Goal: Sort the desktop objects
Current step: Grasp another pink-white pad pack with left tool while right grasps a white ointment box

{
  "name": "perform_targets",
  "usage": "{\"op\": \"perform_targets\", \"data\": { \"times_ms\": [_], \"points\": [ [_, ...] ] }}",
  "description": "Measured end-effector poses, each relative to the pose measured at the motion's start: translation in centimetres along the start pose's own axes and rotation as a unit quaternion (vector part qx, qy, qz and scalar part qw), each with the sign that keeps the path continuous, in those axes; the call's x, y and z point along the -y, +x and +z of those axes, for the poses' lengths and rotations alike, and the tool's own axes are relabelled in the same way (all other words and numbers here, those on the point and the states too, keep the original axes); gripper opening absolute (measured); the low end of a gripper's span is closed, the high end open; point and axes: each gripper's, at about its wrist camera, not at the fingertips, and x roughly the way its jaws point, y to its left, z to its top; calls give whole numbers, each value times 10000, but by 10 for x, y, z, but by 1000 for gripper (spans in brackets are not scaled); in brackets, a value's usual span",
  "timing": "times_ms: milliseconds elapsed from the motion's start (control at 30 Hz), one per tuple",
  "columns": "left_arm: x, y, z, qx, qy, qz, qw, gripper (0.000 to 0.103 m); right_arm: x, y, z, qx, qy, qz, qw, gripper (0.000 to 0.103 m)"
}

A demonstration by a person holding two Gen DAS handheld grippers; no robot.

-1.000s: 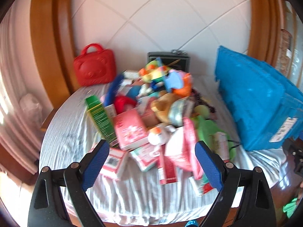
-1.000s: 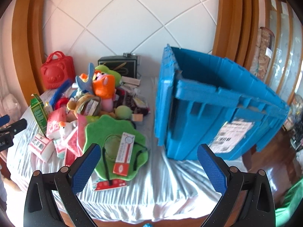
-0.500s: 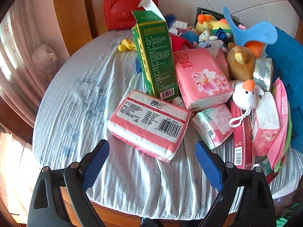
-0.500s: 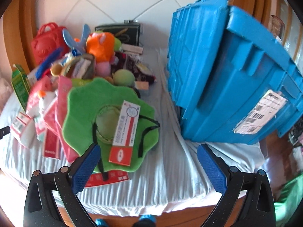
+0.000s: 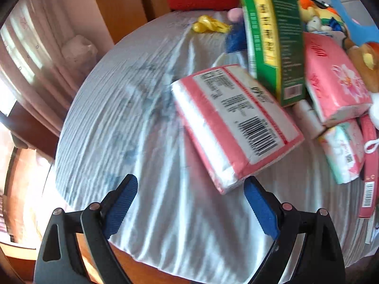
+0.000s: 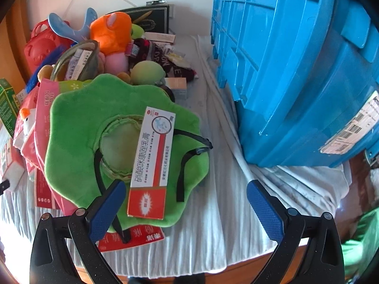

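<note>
A heap of desk items lies on a round table under a white cloth [image 5: 146,213]. In the left wrist view a pink tissue pack with a barcode [image 5: 236,123] lies nearest, its near corner just beyond my open left gripper [image 5: 189,203]. A tall green carton [image 5: 274,35] leans behind it. In the right wrist view a green plush cushion [image 6: 78,127] carries a red-and-white ointment box [image 6: 151,161]. My right gripper [image 6: 184,203] hangs open over the cushion's near edge, nothing between its pads. A big blue crate [image 6: 296,71] stands to the right.
More pink tissue packs [image 5: 336,80], plush toys [image 6: 111,30], a red bear-shaped case [image 6: 40,47] and a dark box [image 6: 151,19] crowd the heap's far side. Curtains [image 5: 30,54] hang at the left. The cloth's near edge [image 6: 213,260] drops to a wooden rim.
Both grippers have dropped and tipped downward toward the table. The left view swung to the heap's left side and closed on the barcode tissue pack; the right closed on the green cushion.
</note>
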Motion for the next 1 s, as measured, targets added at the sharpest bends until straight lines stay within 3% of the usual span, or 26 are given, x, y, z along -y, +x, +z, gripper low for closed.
{"op": "perform_targets", "data": {
  "times_ms": [133, 233, 300, 400, 567, 700, 833, 1000],
  "points": [
    [-39, 2, 0, -148, -204, 423, 9988, 93, 1, 4, 0, -54, 28, 47, 10000, 103],
    [-52, -20, 3, -2, -360, 242, 9991, 93, 2, 7, 0, -106, 58, 76, 9999, 103],
    [-52, -38, 11, 114, -466, -90, 9988, 93, 5, 10, 0, -143, 92, 57, 9998, 103],
    [-39, -46, 33, 154, -544, -465, 9973, 93, 10, 14, 0, -251, 193, 96, 9995, 103],
    [-1, -23, 71, -96, -458, -587, 9972, 93, 14, 17, 0, -304, 307, 150, 9990, 103],
    [27, 9, 87, -380, -144, -289, 9988, 93, 18, 16, 2, -261, 317, 224, 9989, 103],
    [35, 38, 87, -755, -11, 28, 9971, 94, 22, 16, 6, -260, 384, 371, 9982, 103],
    [26, 31, 70, -680, 12, -116, 9976, 91, 20, 27, 11, -489, 537, 555, 9958, 103]
  ]
}}
